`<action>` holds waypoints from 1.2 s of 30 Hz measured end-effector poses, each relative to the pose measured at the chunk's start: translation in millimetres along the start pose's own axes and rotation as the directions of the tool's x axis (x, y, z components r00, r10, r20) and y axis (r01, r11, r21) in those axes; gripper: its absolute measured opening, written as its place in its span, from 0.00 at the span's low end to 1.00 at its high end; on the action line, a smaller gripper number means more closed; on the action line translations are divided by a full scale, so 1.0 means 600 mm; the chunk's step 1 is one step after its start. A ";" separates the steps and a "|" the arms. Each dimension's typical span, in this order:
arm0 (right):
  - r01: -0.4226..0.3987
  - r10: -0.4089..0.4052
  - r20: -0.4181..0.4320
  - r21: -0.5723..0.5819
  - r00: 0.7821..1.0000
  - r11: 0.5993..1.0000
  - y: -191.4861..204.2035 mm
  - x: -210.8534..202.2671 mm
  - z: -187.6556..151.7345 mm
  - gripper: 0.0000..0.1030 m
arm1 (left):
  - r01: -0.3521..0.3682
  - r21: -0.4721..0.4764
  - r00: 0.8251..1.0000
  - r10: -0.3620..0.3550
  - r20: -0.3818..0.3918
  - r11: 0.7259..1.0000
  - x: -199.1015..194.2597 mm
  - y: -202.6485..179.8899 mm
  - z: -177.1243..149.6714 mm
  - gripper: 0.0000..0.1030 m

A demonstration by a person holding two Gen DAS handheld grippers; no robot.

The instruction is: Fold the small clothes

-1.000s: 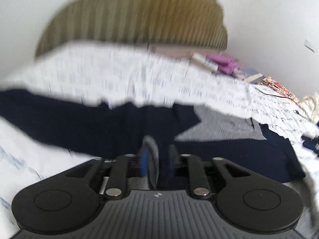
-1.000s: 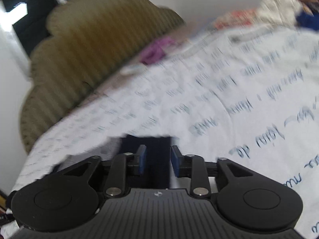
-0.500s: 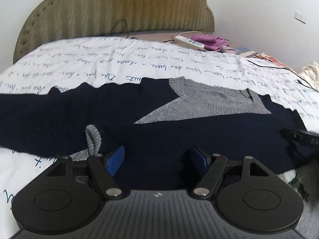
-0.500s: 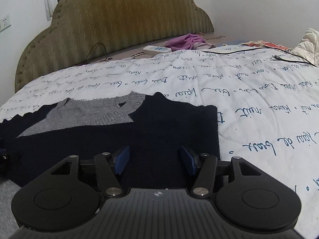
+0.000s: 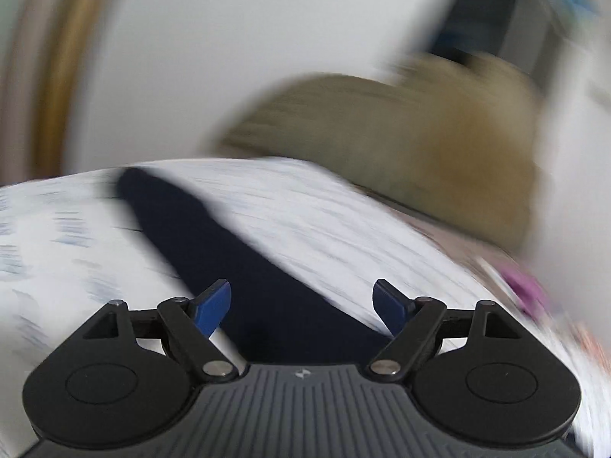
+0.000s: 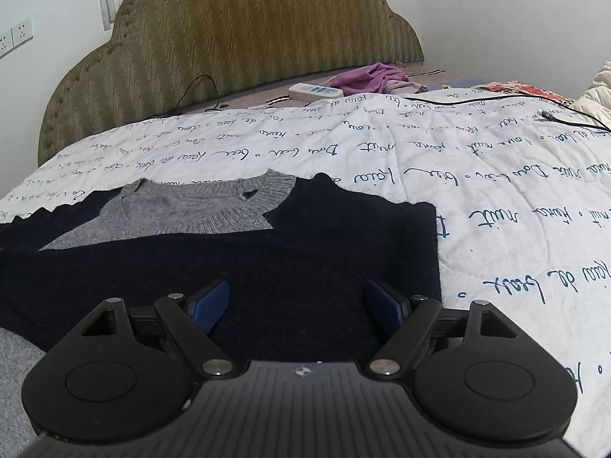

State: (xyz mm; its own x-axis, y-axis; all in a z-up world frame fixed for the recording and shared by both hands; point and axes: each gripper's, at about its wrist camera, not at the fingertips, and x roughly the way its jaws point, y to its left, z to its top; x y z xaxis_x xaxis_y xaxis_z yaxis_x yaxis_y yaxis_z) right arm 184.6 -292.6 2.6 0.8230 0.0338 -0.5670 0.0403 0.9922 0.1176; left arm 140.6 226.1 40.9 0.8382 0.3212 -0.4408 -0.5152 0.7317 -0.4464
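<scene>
One bed fills both views, its white quilt (image 6: 477, 175) printed with blue handwriting and backed by an olive padded headboard (image 6: 244, 34) against a pale wall.

Spread flat on the near part of the quilt is the task's thing, a navy sweater (image 6: 305, 267) with a grey knitted neckline (image 6: 198, 210). In the right wrist view its right edge runs straight down beside bare quilt, and its body reaches to the left edge of the picture. In the left wrist view, which is heavily blurred, a long navy sleeve (image 5: 214, 244) stretches away across the quilt (image 5: 343, 229) toward the far left, with the headboard (image 5: 439, 145) smeared behind it.

The right hand-held gripper (image 6: 301, 307) sits low over the sweater's navy body, its blue pads spread wide with nothing pinched between them; its jaws have just been opening. The left hand-held gripper (image 5: 303, 307) is likewise spread wide over the near end of the sleeve, gripping nothing, and its jaws have just been opening too.

At the head of the bed lie a crumpled purple cloth (image 6: 374, 76) and, just beside it, a white power strip (image 6: 315, 91). A black cable (image 6: 496, 101) trails over the quilt's far right part, near a floral fabric (image 6: 523, 89).
</scene>
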 end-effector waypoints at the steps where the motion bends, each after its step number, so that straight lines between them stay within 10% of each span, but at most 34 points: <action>1: -0.001 0.001 0.000 0.001 1.000 1.000 0.000 0.000 0.000 0.79 | -0.035 -0.106 0.999 0.034 -0.010 0.994 0.022 0.037 0.027 0.79; 4: -0.006 0.006 0.002 0.010 1.000 1.000 -0.002 0.000 0.000 0.79 | -0.074 -0.393 0.996 0.047 -0.078 0.916 0.083 0.131 0.080 0.79; 8: -0.009 0.009 0.000 0.012 1.000 1.000 -0.002 0.001 0.001 0.81 | -0.106 -0.528 0.986 0.019 -0.168 0.843 0.150 0.195 0.098 0.78; 10: -0.011 0.011 -0.002 0.011 1.000 1.000 0.000 0.001 0.001 0.82 | -0.104 -0.503 0.987 0.025 -0.161 0.858 0.164 0.195 0.103 0.76; 15: -0.023 0.023 -0.003 0.018 1.000 1.000 -0.002 0.002 0.002 0.85 | -0.193 -0.361 0.977 0.144 -0.158 0.912 0.186 0.184 0.132 0.20; 22: -0.038 0.038 0.000 0.032 0.999 0.999 -0.005 0.001 0.002 0.86 | -0.224 -0.159 0.973 0.213 -0.084 0.962 0.166 0.133 0.136 0.05; 27: -0.041 0.041 0.001 0.036 0.999 0.998 -0.006 0.000 0.002 0.86 | 0.024 0.113 0.999 -0.028 0.037 0.993 0.067 -0.030 0.103 0.04; 32: -0.046 0.046 0.003 0.044 0.999 0.998 -0.007 0.001 0.003 0.87 | 0.362 0.365 0.931 -0.351 -0.100 0.858 -0.043 -0.201 -0.050 0.04; 36: -0.046 0.046 0.004 0.046 0.999 0.998 -0.008 0.000 0.003 0.87 | 0.507 0.487 0.862 -0.406 -0.303 0.711 -0.081 -0.297 -0.216 0.04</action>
State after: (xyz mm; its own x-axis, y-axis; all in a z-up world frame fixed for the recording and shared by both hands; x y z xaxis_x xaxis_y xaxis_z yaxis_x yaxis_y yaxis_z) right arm 185.2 -297.6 3.4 0.8264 0.0790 -0.5575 0.0281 0.9831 0.1810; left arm 168.4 2.5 41.1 0.8774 -0.2030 -0.4347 0.1458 0.9761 -0.1614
